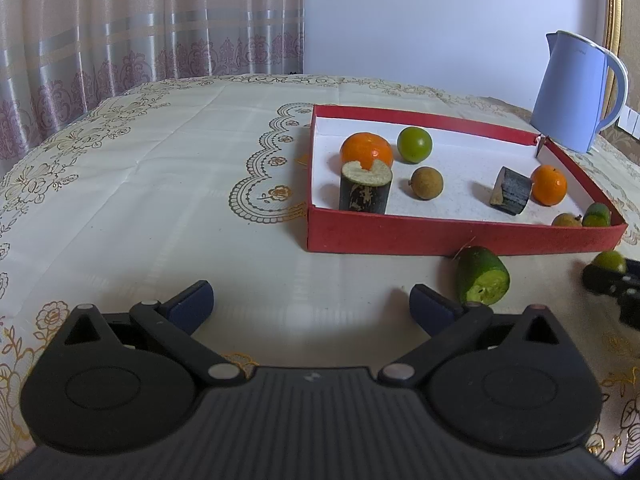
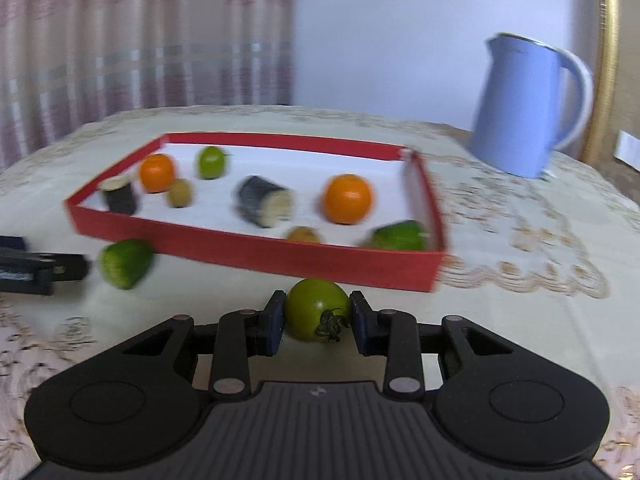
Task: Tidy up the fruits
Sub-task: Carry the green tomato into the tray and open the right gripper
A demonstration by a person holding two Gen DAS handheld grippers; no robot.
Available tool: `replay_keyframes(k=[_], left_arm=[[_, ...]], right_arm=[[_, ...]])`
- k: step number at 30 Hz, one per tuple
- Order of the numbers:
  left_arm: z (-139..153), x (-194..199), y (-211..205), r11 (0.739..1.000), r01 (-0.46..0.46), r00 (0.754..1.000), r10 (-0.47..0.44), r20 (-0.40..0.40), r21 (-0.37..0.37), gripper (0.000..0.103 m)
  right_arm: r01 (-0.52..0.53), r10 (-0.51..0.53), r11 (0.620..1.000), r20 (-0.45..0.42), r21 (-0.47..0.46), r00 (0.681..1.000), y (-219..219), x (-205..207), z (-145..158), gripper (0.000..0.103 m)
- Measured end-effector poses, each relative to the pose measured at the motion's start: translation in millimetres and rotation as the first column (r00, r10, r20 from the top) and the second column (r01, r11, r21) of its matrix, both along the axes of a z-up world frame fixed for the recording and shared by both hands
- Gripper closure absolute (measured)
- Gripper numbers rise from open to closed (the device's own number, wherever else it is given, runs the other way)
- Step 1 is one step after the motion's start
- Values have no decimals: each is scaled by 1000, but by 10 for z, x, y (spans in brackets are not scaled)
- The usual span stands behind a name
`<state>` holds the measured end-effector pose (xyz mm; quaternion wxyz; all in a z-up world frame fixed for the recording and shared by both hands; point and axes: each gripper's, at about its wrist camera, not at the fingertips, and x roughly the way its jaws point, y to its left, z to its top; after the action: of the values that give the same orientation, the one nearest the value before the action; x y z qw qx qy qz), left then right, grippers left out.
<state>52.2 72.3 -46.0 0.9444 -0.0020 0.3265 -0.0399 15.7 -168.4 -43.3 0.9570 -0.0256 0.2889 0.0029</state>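
The red tray [image 2: 256,258] sits mid-tabletop [image 2: 520,320], already holding oranges, small green and brown fruits and dark cut pieces. Just near of its front wall, the right gripper [image 2: 318,316] is clenched on a small green tomato [image 2: 316,308], pads at its widest sides. The tomato looks light, smooth and bruisable, so modest pressure suits; the left gripper [image 1: 312,304] hangs released, empty.

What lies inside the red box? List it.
Inside the red box: two oranges, a green tomato, two dark cane pieces, two brown longans and a cucumber piece. The near wall partly hides the last two.
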Motion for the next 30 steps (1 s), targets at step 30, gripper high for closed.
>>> replay_keyframes(k=[30], left_arm=[[16, 56, -569, 994, 111, 994, -111, 4, 14, 0]], right_arm=[[26, -25, 998, -20, 62, 999, -171, 28, -25, 69]])
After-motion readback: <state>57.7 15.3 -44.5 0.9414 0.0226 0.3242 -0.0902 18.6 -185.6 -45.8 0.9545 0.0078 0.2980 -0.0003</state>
